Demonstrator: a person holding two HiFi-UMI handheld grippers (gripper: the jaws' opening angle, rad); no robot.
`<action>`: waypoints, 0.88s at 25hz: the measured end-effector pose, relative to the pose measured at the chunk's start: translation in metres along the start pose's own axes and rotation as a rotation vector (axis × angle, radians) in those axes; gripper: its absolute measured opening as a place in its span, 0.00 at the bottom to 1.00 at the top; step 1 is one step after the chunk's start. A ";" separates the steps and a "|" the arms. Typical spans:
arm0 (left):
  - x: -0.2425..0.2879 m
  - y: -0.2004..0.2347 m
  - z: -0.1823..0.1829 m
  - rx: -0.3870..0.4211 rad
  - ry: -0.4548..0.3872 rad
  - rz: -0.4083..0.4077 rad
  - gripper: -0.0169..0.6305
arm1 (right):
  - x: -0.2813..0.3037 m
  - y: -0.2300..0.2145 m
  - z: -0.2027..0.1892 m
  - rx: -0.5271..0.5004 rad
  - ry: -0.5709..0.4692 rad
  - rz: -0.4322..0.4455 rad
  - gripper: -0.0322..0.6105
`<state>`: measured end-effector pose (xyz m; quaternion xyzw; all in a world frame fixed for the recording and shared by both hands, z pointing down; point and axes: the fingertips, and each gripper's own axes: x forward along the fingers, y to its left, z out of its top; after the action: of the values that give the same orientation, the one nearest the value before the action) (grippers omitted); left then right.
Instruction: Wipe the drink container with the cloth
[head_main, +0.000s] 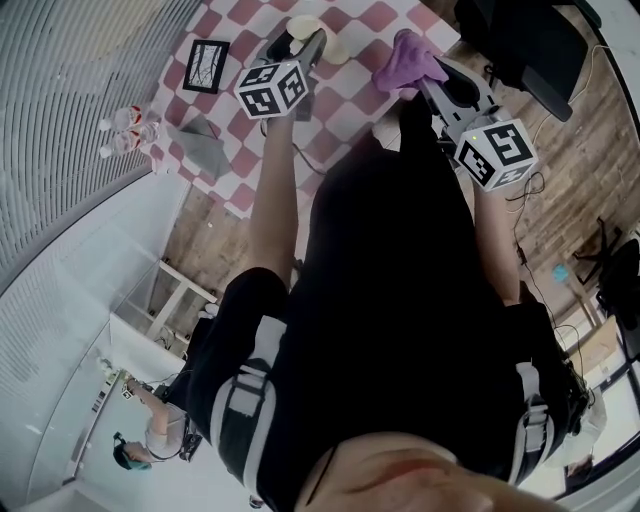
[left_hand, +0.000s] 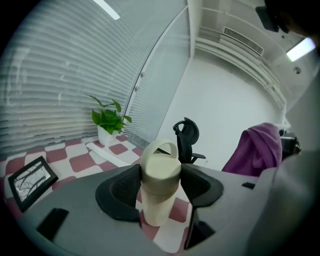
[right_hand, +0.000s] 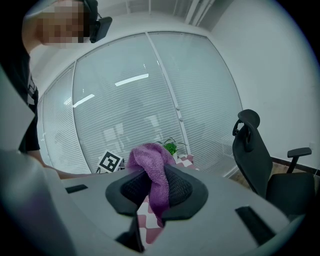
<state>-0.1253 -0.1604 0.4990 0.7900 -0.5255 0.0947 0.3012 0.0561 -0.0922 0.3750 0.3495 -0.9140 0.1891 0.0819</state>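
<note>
The drink container (left_hand: 159, 200) is a cream bottle with a loop handle on its lid. It stands upright between the pads of my left gripper (left_hand: 160, 180), which press on its lid from both sides. In the head view the left gripper (head_main: 305, 42) reaches over the red-and-white checked table (head_main: 350, 110), with the cream container (head_main: 335, 48) showing at its tips. My right gripper (right_hand: 156, 187) is shut on a purple cloth (right_hand: 152, 160) that bunches above the jaws and hangs down between them. From above, the cloth (head_main: 405, 62) sits just right of the container, at the right gripper's (head_main: 420, 82) tip.
A black picture frame (head_main: 206, 65) and a grey folded cloth (head_main: 200, 140) lie on the table's left part. A potted plant (left_hand: 107, 122) stands at the far edge by the blinds. A black office chair (right_hand: 255, 145) stands to the right on the wooden floor.
</note>
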 end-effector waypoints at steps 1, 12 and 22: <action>-0.002 -0.001 -0.001 -0.028 0.008 -0.004 0.44 | 0.000 -0.001 -0.001 0.002 0.000 0.000 0.19; -0.008 -0.015 -0.032 -0.268 0.125 -0.052 0.44 | -0.003 -0.004 -0.014 0.033 0.009 -0.011 0.19; -0.007 -0.007 -0.038 -0.364 0.121 -0.031 0.44 | 0.000 0.002 -0.026 0.046 0.021 0.001 0.19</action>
<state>-0.1159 -0.1316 0.5233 0.7232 -0.5029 0.0407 0.4716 0.0551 -0.0804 0.3981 0.3488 -0.9087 0.2135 0.0833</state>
